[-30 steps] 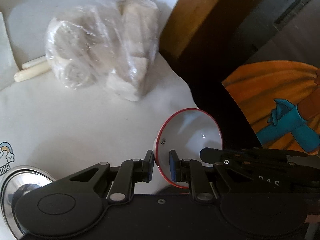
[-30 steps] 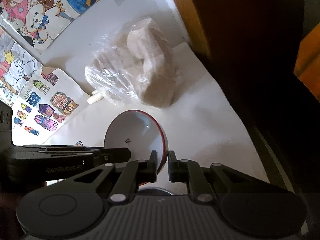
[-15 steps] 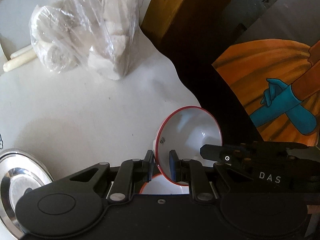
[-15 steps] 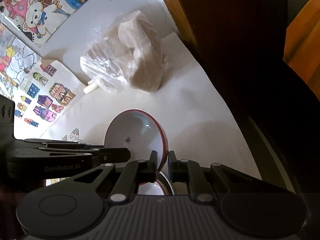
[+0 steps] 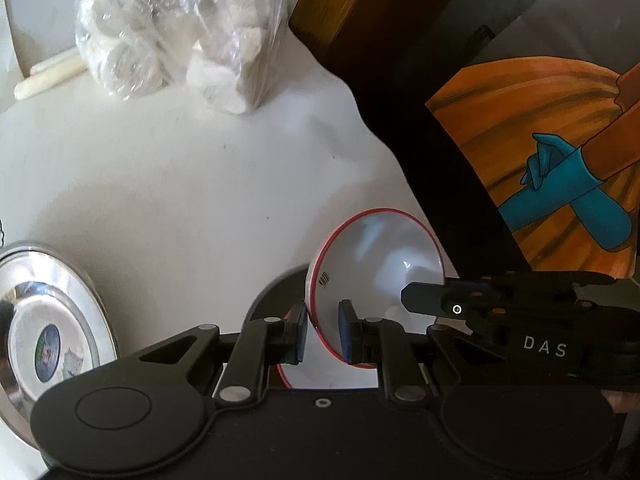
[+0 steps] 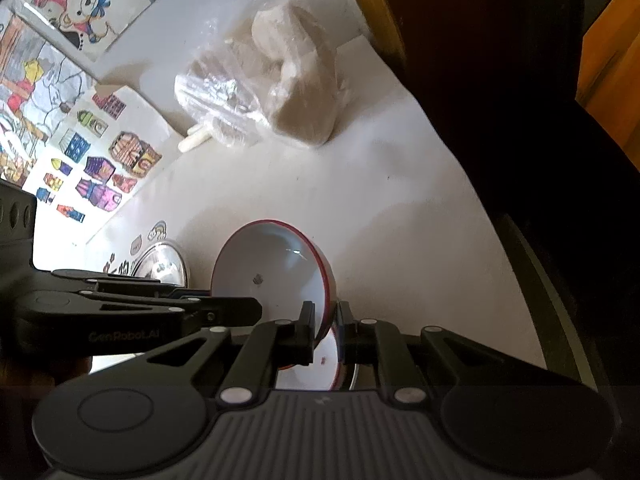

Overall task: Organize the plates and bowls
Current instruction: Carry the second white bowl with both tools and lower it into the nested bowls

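This looks like a lived-in home, likely a family's eating or kitchen corner: a white counter (image 6: 400,208) carries a red-rimmed bowl (image 6: 272,264), a steel plate (image 5: 44,320) and a clear bag of pale food (image 5: 180,32), while children's cartoon drawings (image 6: 72,12) and stickers (image 6: 100,168) cover the wall, beside dark wooden furniture (image 5: 360,8)

A second red-rimmed white bowl (image 5: 320,376) under the left tongs (image 5: 323,334) shows only as a sliver between their arms; the right tongs (image 6: 325,330) cover most of it too. Left of the left tongs, the shiny steel plate (image 5: 48,320) runs off the picture's edge. The small dark mark inside the held red-rimmed white bowl (image 6: 276,264) is too small to read.
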A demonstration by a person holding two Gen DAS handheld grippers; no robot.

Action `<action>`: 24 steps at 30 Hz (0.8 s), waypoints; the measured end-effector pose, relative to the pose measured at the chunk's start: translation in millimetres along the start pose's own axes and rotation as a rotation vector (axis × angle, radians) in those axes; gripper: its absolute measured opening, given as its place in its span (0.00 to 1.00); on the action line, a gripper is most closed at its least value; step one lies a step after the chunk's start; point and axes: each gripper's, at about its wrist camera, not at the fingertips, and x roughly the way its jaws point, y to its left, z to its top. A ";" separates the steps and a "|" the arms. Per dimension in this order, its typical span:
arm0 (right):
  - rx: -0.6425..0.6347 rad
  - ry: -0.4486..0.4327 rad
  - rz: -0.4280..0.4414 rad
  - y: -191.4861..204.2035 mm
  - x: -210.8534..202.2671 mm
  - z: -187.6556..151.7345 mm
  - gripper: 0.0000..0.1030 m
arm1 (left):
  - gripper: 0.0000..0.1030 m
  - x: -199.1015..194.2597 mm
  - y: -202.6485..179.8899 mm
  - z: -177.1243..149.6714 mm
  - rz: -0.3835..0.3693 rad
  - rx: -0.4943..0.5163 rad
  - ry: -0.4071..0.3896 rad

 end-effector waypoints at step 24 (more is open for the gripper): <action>-0.008 0.111 -0.003 2.8 16.9 -19.1 0.11 | 0.17 13.2 10.0 -14.0 0.005 -0.035 0.095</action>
